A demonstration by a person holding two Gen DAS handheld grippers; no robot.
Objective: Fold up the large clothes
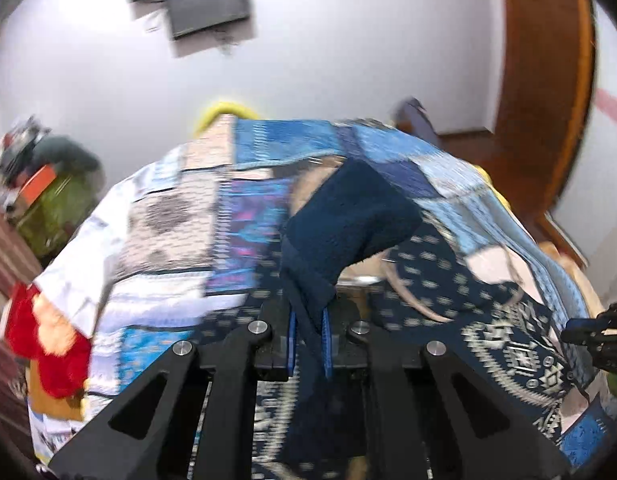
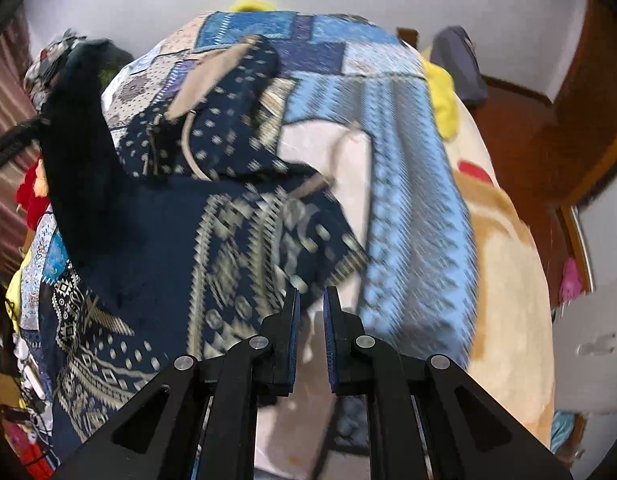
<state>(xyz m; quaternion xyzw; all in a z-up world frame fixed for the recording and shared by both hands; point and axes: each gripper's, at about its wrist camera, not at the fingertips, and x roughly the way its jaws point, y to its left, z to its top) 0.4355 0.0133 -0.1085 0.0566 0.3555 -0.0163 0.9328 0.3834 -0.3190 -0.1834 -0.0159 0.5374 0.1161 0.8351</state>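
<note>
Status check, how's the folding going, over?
Left hand-held gripper shut on navy garment, lifting a fold. Right hand-held gripper slightly open, holding nothing. Garment lies on patchwork quilt. Nothing in the way.

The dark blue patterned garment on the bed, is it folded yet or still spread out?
Not folded. The dark blue patterned garment lies rumpled over the patchwork quilt, one part lifted, pinched in the left gripper. The right gripper holds nothing.
</note>
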